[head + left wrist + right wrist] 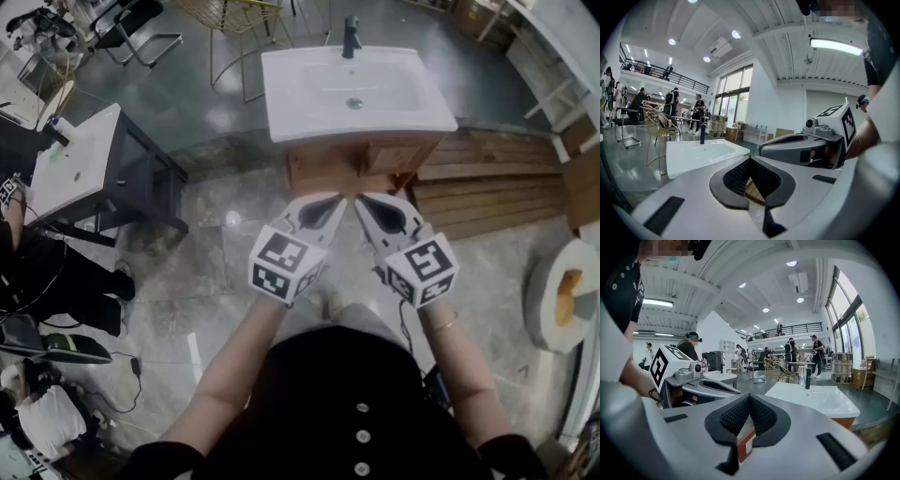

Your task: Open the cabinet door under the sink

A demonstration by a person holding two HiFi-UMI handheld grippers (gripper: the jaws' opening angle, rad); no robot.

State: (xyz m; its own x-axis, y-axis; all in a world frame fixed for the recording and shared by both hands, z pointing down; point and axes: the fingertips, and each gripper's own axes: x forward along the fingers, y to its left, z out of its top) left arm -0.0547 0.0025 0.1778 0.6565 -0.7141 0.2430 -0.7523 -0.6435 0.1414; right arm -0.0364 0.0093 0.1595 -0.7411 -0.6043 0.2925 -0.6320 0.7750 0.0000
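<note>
My left gripper [330,204] and right gripper [369,204] are both closed and empty, near the sink [309,103]; its wooden cabinet door [361,161] looks stiff and hinged; I'd hook a free edge; I see no handle.

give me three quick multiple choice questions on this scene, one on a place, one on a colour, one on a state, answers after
1. Where does the faucet stand on the sink?
A) the edge far from the person
B) the near edge
C) the left corner

2. What colour is the cabinet under it?
A) black
B) white
C) wood brown

3. How are the left gripper and right gripper?
A) both shut, empty
B) both wide open
C) one clamped on a handle

1 A: it rises behind the basin in the head view.
2 C: brown panels show below the white top.
3 A: in each gripper view the pads meet with nothing between.
</note>
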